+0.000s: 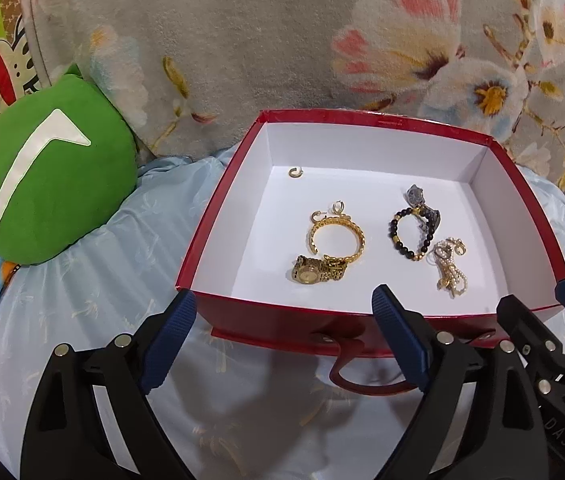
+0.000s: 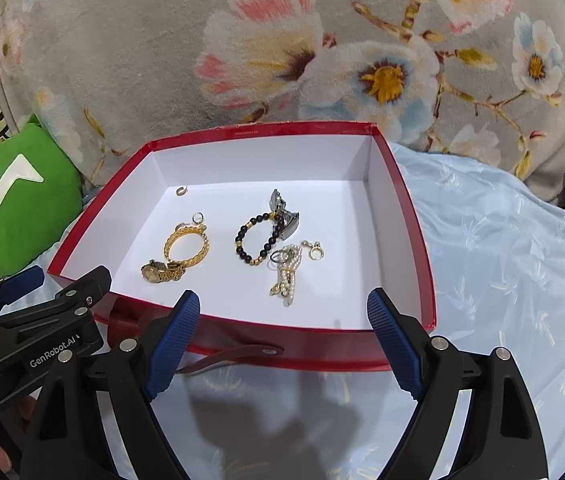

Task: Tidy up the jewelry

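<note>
Beside red box point(image 1: 210, 216), green cushion point(image 1: 50, 188)

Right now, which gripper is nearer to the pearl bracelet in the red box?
Right, probably. The right gripper hovers open at the box's near wall, with the pearl bracelet straight ahead between its fingers. The left gripper sits further left, nearer the gold watch.

The box point(image 1: 530, 216) looks like cardboard — glossy red outside, matt white inside. The gold watch point(image 1: 316, 272) and gold bangle point(image 1: 338, 240) shine like polished metal; the bead bracelet point(image 1: 402, 236) has smooth, dark glossy beads. The bedsheet point(image 2: 502, 260) is thin pale-blue cloth with a slight sheen, the floral blanket point(image 1: 262, 40) fuzzy — the green cushion point(image 1: 50, 184) matt plush. Gripper pads point(image 2: 392, 344) show ribbed blue rubber on matt black plastic.
</note>
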Motion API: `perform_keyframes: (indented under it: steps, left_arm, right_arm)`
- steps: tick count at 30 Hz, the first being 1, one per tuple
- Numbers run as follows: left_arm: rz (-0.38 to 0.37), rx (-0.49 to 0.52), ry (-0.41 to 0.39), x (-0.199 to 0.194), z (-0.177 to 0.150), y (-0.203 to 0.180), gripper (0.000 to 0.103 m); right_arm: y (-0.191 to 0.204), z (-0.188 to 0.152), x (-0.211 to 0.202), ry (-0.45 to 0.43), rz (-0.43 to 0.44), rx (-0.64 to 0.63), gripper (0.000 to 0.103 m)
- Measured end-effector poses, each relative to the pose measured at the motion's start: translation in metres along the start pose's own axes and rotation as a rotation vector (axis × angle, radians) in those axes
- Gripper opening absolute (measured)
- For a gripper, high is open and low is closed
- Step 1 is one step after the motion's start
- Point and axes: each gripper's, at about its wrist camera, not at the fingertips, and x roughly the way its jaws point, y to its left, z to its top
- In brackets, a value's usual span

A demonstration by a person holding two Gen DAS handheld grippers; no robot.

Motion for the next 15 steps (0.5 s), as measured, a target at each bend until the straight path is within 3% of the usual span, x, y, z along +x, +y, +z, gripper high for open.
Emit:
perform_keyframes:
  steps: [15]
  left_arm:
    - [0.05, 0.014, 0.038, -0.0098, -0.0005, -0.0013, 0.088]
  right_arm:
    - [0.0045, -0.0032, -0.0055, 0.022, -0.008, 0.015, 0.084]
